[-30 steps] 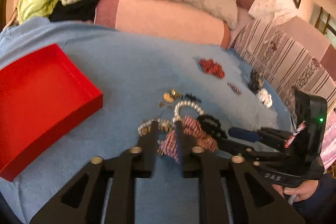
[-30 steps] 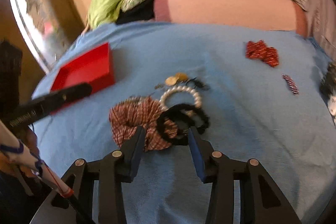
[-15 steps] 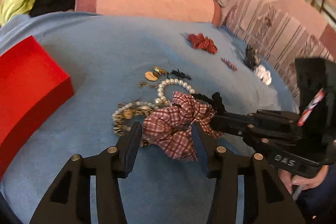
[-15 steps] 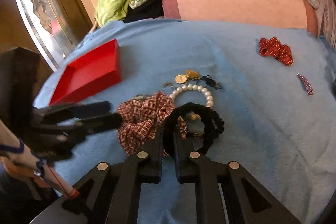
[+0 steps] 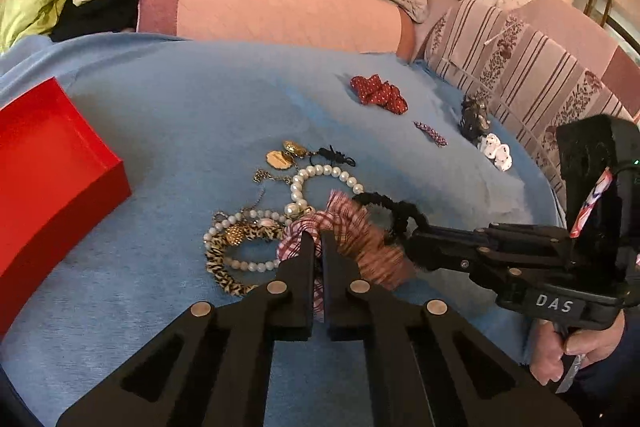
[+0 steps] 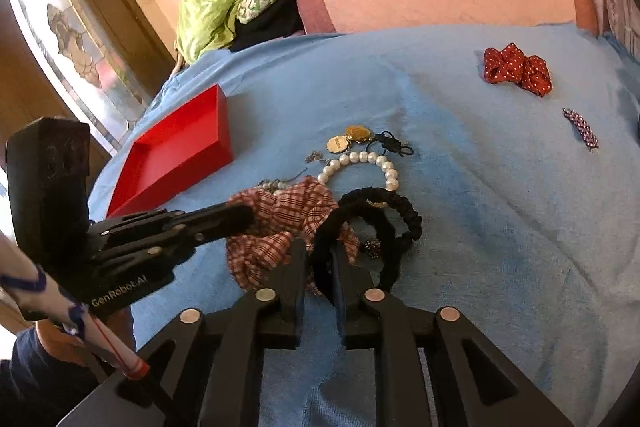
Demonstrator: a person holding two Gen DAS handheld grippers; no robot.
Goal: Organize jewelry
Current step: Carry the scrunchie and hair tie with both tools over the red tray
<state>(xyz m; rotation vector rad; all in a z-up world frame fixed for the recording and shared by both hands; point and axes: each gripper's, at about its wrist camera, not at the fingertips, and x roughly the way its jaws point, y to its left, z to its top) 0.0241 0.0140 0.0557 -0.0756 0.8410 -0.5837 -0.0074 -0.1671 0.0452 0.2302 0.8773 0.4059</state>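
Observation:
A heap of jewelry and hair ties lies on the blue cloth (image 5: 168, 131). My left gripper (image 5: 316, 241) is shut on the red plaid scrunchie (image 5: 352, 227), its fingers pinching the near folds. In the right wrist view, my right gripper (image 6: 320, 251) is shut on the near side of a thick black hair tie (image 6: 352, 214), which partly overlaps the plaid scrunchie (image 6: 280, 211). The two grippers meet tip to tip over the heap. An open red box (image 5: 48, 163) sits at the left.
Around the heap lie a pearl bracelet (image 5: 324, 171), a leopard-print bangle (image 5: 224, 267) and gold pendants (image 5: 284, 155). Farther off are a red dotted bow (image 5: 378, 93), a small beaded clip (image 5: 430, 133) and white and dark pieces (image 5: 496, 151). Cushions and bedding rise behind.
My left gripper opened, moved forward and down over the plaid scrunchie, then shut on it. My right gripper shut on the black hair tie and has stayed there.

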